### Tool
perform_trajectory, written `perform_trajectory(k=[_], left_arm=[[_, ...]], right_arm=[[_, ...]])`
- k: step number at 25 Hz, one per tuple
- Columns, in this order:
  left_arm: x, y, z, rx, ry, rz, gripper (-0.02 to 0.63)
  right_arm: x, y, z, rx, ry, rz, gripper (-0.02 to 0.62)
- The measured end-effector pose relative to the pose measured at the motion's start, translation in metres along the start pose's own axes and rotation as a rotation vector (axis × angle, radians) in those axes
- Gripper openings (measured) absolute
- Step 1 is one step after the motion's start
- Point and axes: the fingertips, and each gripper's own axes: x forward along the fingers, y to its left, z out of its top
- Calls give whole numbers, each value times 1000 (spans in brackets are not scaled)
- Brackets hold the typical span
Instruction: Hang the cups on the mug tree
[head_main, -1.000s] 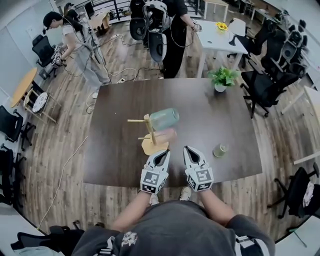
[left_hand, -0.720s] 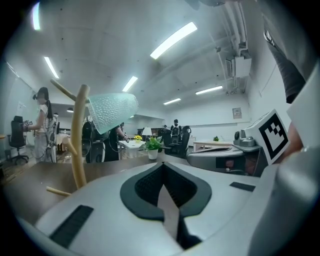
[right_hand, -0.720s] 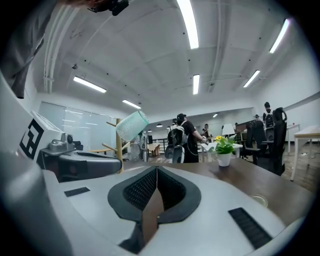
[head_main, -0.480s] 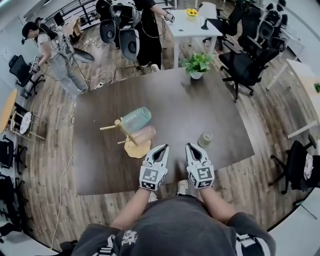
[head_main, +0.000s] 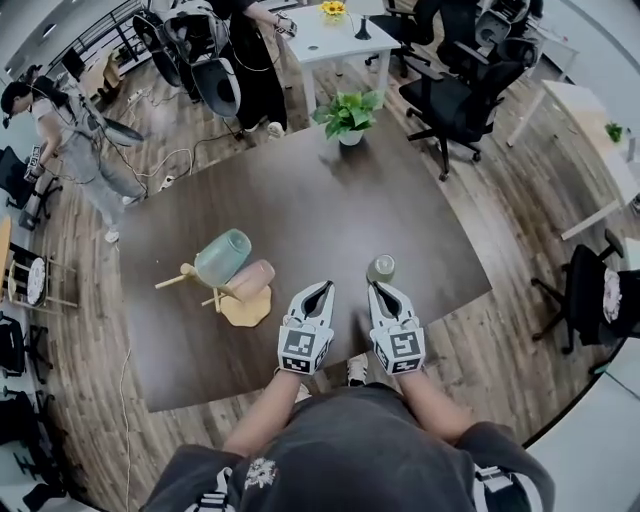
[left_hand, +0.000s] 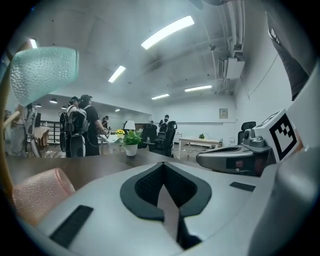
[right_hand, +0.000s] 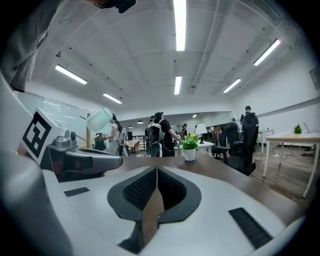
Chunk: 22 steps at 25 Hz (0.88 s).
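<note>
A wooden mug tree (head_main: 218, 293) stands on the dark table (head_main: 300, 200) at the left. A teal cup (head_main: 222, 257) and a pink cup (head_main: 250, 279) hang on it. A small green cup (head_main: 380, 268) stands upright on the table just beyond my right gripper (head_main: 378, 288). My left gripper (head_main: 320, 288) is beside it, right of the tree's base. Both are shut and hold nothing. The left gripper view has my left gripper (left_hand: 162, 167), the teal cup (left_hand: 45, 72) and pink cup (left_hand: 40, 192). The right gripper view has my right gripper (right_hand: 156, 170) and the teal cup (right_hand: 100, 120), not the green cup.
A potted plant (head_main: 348, 115) stands at the table's far edge. Black office chairs (head_main: 455, 95) are at the far right. People stand beyond the table (head_main: 60, 130), near a white desk (head_main: 330, 30). The table's near edge runs just under my grippers.
Both grippers have moved right along the near edge, away from the mug tree's base, and the right one now points at the green cup. Both stayed shut. The head view has swung.
</note>
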Motion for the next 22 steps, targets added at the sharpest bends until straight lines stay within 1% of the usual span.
perform_trajectory(k=[4, 7, 8, 11, 13, 16, 19, 22], left_arm=[[22, -12, -2, 1, 12, -18, 6], [34, -15, -2, 1, 19, -20, 6], [38, -16, -4, 1, 23, -23, 6], [50, -20, -9, 0, 35, -30, 8], [57, -22, -12, -1, 45, -30, 6], [65, -22, -12, -1, 52, -25, 8], [71, -18, -15, -3, 59, -13, 8], [75, -13, -21, -4, 67, 4, 6]], right_arm=[[0, -24, -11, 26, 22, -15, 26], [0, -39, -20, 26, 44, -35, 32], [1, -44, -23, 26, 52, -38, 51], [6, -56, -34, 45, 80, -32, 186], [10, -65, -41, 65, 100, -32, 223], [20, -73, -56, 89, 143, -36, 297], [31, -77, -72, 88, 194, -34, 336], [42, -80, -88, 63, 242, -24, 350]])
